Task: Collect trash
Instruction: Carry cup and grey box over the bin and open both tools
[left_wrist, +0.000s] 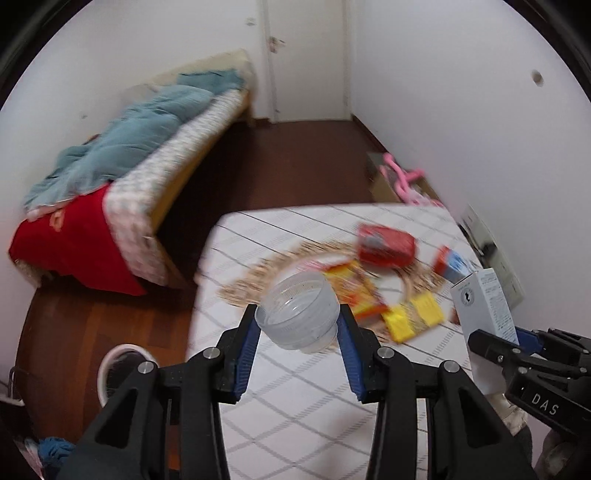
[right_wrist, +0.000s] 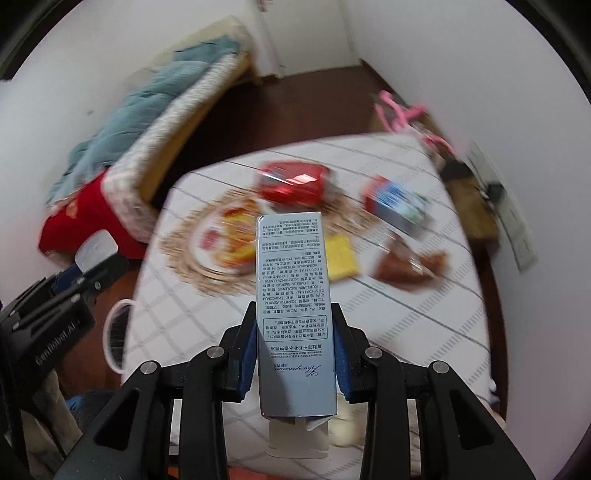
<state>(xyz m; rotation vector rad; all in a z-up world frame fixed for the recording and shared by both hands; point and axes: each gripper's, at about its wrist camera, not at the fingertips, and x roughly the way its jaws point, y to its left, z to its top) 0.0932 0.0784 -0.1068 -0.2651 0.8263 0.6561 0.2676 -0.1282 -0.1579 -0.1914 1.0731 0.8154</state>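
We work in a white-walled bedroom with a dark red wooden floor (left_wrist: 288, 155); far off to the left of our tongs stands a low bed (left_wrist: 177, 155) heaped with a teal quilt (left_wrist: 140, 136) and a red cloth (left_wrist: 74, 240). Down by the floor, left of the left gripper, sits a round white-rimmed bin (left_wrist: 122, 369), and it shows again in the right wrist view at the table's near left edge. Our left gripper (left_wrist: 298, 325) has its blue-padded fingers clamped on a clear ribbed plastic cup (left_wrist: 297, 314), held above the near left part of the table covered in a white grid-patterned cloth (left_wrist: 295, 406). Beyond that cup lies a round woven straw placemat (right_wrist: 184, 254) with a white plate (right_wrist: 201, 236) on it, carrying blurred yellow-and-red snack wrappers (right_wrist: 236, 240). Ahead of both grippers, further back, rests a shiny red foil packet (right_wrist: 291, 182). Our right gripper (right_wrist: 295, 354) is closed on a tall pale blue printed carton (right_wrist: 291, 295), which stands upright between the fingers. Just right of that carton lies a flat yellow packet (right_wrist: 343, 258); further right are a brown wrapper (right_wrist: 406, 266) and a red-and-blue box (right_wrist: 395, 201). Past the table's far right corner, against the wall, we see a pink plastic object (right_wrist: 399, 110), too blurred to identify.
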